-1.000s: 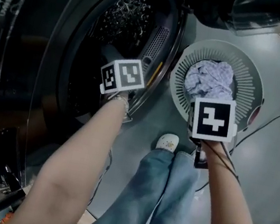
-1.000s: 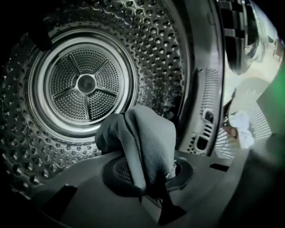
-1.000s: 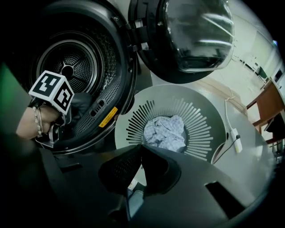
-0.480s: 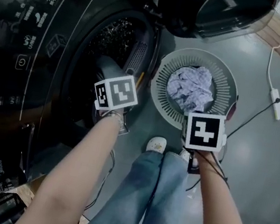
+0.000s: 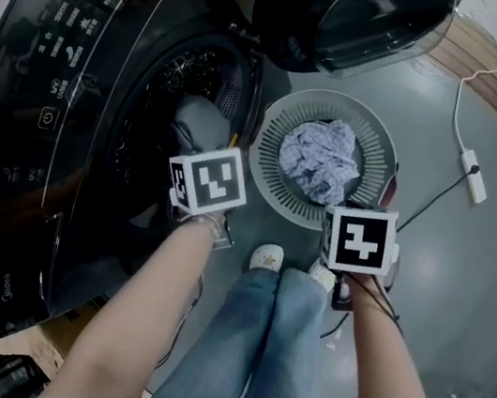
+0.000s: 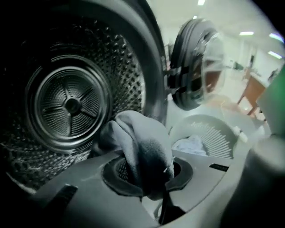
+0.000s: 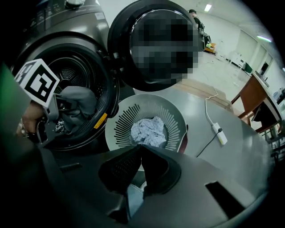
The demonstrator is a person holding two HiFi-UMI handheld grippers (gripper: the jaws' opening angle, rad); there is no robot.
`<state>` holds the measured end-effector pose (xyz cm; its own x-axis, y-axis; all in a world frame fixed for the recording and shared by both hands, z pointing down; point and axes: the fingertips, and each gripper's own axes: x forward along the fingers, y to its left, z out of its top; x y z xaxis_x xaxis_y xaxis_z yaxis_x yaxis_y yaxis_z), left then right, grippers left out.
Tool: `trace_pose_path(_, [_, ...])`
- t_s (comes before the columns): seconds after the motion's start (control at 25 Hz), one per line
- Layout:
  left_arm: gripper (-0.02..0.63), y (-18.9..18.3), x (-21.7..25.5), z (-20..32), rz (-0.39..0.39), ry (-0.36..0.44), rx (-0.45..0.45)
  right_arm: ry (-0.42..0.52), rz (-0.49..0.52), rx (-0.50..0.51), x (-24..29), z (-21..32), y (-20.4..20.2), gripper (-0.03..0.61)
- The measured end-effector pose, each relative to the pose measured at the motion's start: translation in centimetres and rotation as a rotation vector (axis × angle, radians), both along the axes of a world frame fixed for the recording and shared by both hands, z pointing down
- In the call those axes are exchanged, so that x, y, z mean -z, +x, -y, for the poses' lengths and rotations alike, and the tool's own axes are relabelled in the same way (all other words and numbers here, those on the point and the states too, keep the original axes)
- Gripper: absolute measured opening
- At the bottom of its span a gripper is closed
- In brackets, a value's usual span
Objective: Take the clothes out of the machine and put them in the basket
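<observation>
Your legs [image 5: 266, 339] in jeans stand just short of the basket [image 5: 269, 164], with pale shoes [image 5: 266, 258] at its near rim. On that same near side, your right gripper [image 7: 140, 167] has its jaws pressed together on nothing. Left of the basket, at the machine's mouth, your left gripper [image 6: 151, 182] is clamped on a grey garment [image 6: 142, 142] in front of the drum [image 6: 67, 104]. A pale blue cloth [image 5: 320, 158] lies in the basket. Beyond the basket stands the open door [image 5: 357, 17], and to its right lies a power strip [image 5: 472, 176]. From the head view, the grippers' own bodies hide both pairs of jaws.

so the left gripper [image 6: 151, 174] has dragged that grey garment [image 6: 138, 138] closer to the basket [image 5: 272, 153], and the right gripper [image 7: 141, 167] has backed off from over its rim
</observation>
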<state>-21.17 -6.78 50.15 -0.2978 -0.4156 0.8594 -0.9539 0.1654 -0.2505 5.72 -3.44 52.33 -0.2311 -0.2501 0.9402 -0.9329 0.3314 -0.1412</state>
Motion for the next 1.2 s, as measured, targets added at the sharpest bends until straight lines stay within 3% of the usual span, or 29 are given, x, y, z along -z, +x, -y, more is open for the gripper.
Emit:
trace_pose_path(0.16, [0.074, 2.7, 1.4, 1.1, -0.061, 0.041, -0.117, -0.001, 0.011, -0.053, 1.0, -0.1, 1.1, 0.003])
trace_pose_path(0.44, [0.074, 10.3, 1.7, 3.4, -0.376, 0.122, -0.291, 0.027, 0.026, -0.102, 1.9, 0.8, 2.7, 0.003])
trace_pose_path(0.56, [0.075, 12.0, 1.4, 3.4, -0.452, 0.113, -0.360, 0.027, 0.024, -0.123, 1.7, 0.9, 3.6, 0.002])
trace_pose_path(0.8, [0.075, 13.5, 0.7, 3.3, -0.579, 0.130, -0.353, 0.025, 0.024, -0.164, 1.2, 0.8, 5.2, 0.003])
trace_pose_path(0.92, [0.082, 14.2, -0.5, 3.1, -0.535, 0.097, -0.378, 0.021, 0.025, -0.172, 0.9, 0.7, 5.5, 0.002])
trace_pose_path(0.96, [0.114, 14.5, -1.0, 3.0, -0.500, 0.077, -0.403, 0.019, 0.022, -0.170, 0.8, 0.7, 5.6, 0.003])
trace_pose_path(1.08, [0.338, 16.2, -2.1, 2.6, -0.476, 0.038, -0.461, 0.014, 0.013, -0.160, 0.3, 0.4, 5.7, 0.003])
trace_pose_path(1.2, [0.367, 16.6, -2.9, 2.2, -0.458, 0.022, -0.467, 0.006, 0.011, -0.151, -0.2, 0.0, 5.7, 0.003])
